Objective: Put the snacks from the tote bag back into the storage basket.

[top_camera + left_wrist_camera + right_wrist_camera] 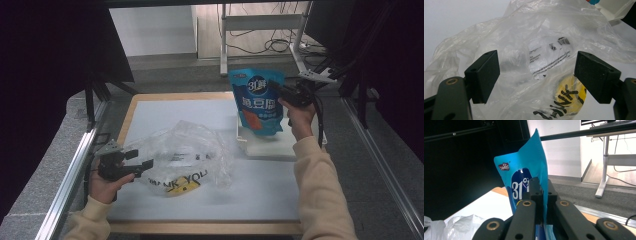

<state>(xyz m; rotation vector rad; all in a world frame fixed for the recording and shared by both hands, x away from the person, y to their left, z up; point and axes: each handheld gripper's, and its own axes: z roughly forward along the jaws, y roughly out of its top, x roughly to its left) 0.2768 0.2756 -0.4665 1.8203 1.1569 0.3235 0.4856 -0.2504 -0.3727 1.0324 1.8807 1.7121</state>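
Note:
A blue snack pouch (257, 100) with white lettering hangs above the white foam block (272, 145), held up by its right edge. My right gripper (280, 92) is shut on that edge; in the right gripper view the blue pouch (526, 170) stands pinched between the two jaws of the right gripper (542, 191). A crumpled clear plastic bag (185, 155) with a yellow and black print lies on the white sheet. My left gripper (142, 159) stands open at the bag's left side. In the left gripper view the plastic bag (544, 50) lies between and beyond the wide jaws of the left gripper (536, 75).
A white sheet (165, 112) covers a wooden table top (150, 96). Metal rails (70, 175) run along both sides of the table. Dark curtains hang at left and right. Beyond the table stands a white desk frame (260, 22) with cables on the floor.

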